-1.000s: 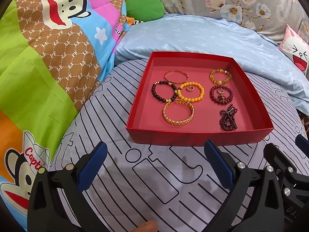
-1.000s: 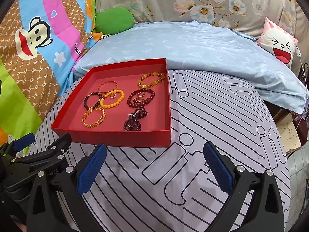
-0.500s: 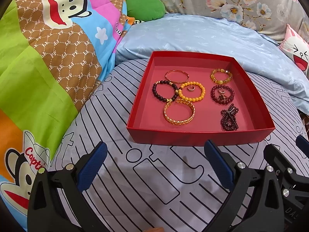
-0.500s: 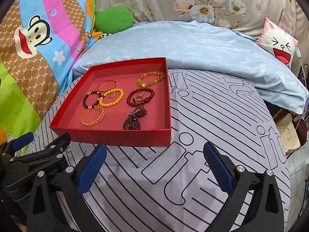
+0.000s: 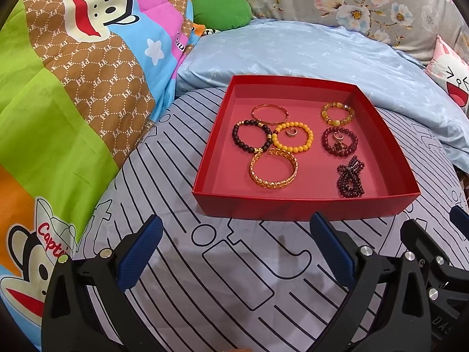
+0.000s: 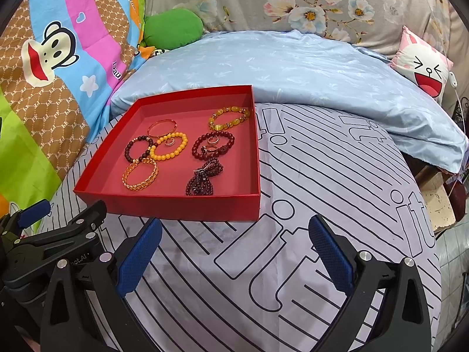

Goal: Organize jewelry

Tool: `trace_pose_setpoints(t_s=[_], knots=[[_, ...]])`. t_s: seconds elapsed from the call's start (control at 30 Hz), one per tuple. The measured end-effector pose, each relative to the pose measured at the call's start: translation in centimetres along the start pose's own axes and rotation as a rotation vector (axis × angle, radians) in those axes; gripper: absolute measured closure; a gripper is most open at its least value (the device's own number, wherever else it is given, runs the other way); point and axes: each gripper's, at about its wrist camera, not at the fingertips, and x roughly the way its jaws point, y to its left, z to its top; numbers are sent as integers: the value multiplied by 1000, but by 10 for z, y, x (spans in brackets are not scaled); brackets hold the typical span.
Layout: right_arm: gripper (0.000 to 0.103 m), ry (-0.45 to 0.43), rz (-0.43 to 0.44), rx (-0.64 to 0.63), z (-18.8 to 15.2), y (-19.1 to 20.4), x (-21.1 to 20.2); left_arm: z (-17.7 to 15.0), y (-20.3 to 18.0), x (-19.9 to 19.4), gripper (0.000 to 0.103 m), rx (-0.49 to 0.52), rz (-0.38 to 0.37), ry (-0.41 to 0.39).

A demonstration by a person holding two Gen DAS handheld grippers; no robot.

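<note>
A shallow red tray (image 5: 293, 205) (image 6: 181, 206) sits on a striped bedcover. It holds several bracelets: a gold chain bracelet (image 5: 273, 168) (image 6: 140, 173), a yellow bead bracelet (image 5: 292, 137) (image 6: 169, 145), a dark bead bracelet (image 5: 251, 135), a thin gold bangle (image 5: 270, 114), an amber bracelet (image 5: 338, 113) (image 6: 229, 116), a maroon bracelet with rings inside (image 5: 339, 141) (image 6: 213, 145), and a bunched dark red strand (image 5: 350, 177) (image 6: 203, 179). My left gripper (image 5: 234, 246) and right gripper (image 6: 234, 246) are both open and empty, just short of the tray's near wall.
A cartoon monkey quilt (image 5: 58, 102) rises on the left. A light blue pillow (image 6: 278, 67) lies behind the tray, with a green cushion (image 6: 173, 28) and a rabbit cushion (image 6: 422, 67). The bed's right edge drops away (image 6: 439, 205).
Both grippers have eased slightly forward toward the tray. Both stay open. The jewelry has not moved.
</note>
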Motion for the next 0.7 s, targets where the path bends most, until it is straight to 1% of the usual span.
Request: trace_pose_setpoints(t_s=[0.7], knots=[[6, 3, -11, -6, -4, 2, 2, -2, 0, 4, 7, -7, -10, 9]])
